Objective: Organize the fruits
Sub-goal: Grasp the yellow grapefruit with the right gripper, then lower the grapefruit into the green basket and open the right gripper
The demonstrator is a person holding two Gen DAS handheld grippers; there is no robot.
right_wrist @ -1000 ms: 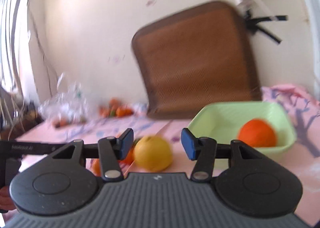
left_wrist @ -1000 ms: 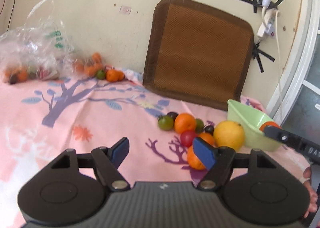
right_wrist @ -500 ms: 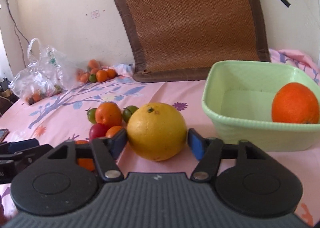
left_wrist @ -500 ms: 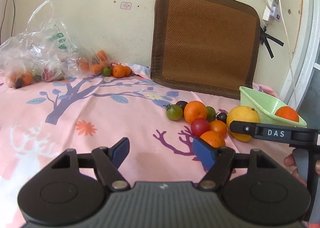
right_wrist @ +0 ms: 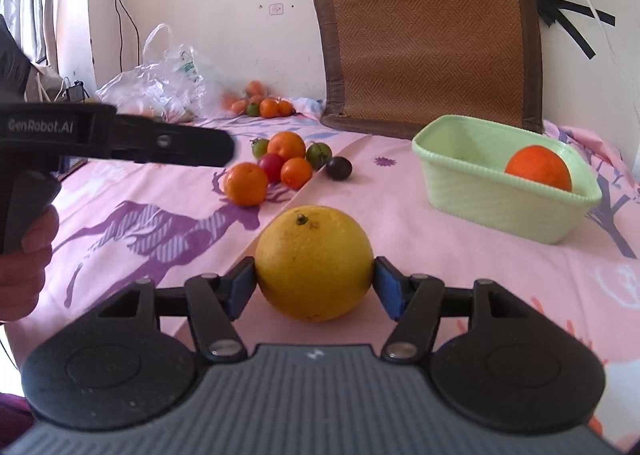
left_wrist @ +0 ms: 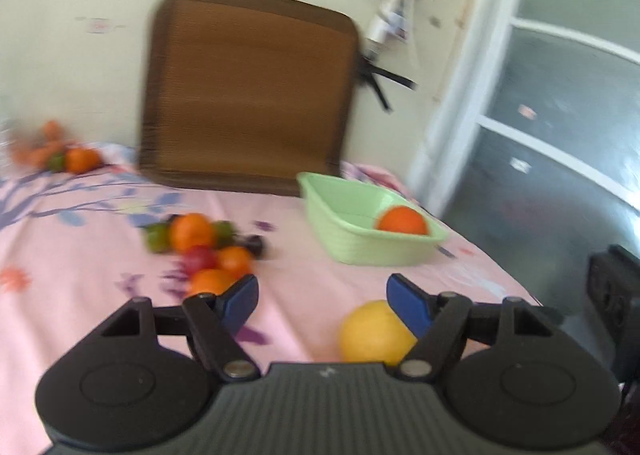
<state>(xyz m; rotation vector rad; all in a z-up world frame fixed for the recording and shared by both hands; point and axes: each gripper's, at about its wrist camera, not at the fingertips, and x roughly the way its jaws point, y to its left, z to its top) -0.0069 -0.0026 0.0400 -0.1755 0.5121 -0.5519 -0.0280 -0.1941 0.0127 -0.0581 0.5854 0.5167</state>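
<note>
While sitting low between the two blue pads of the right gripper (right_wrist: pixel 314 281), the yellow citrus (right_wrist: pixel 314 263) looks pinched at its widest part, both pads touching its sides, stem scar turned up and away from the camera. Round, so no long axis to line up with; only the direction of travel counts. Lies right at the claw, resting on or just above the pink printed cloth (right_wrist: pixel 420 215), with the green basket (right_wrist: pixel 504 211) ahead and to the right, well apart, rim open upward, one orange (right_wrist: pixel 538 167) already inside against its far right wall. Judged as the carry step: up off the cloth, then across to the right and over the near rim before letting go. Clearly the nearer hand for that, being on the basket's side. Pointed somewhat downward along the cloth, held roughly level side to side. Further out, a cluster of small fruits (right_wrist: pixel 280 167) to the left front, oranges, green ones, a red one and a dark plum beside them. Beyond that, the left gripper (left_wrist: pixel 322 297), jaws spread with nothing between them, the yellow citrus showing just beneath its right finger; seen from the right wrist as a dark bar crossing at the left, gripped by a hand (right_wrist: pixel 24 251). Blurred view there, so finer detail cannot be told.
</note>
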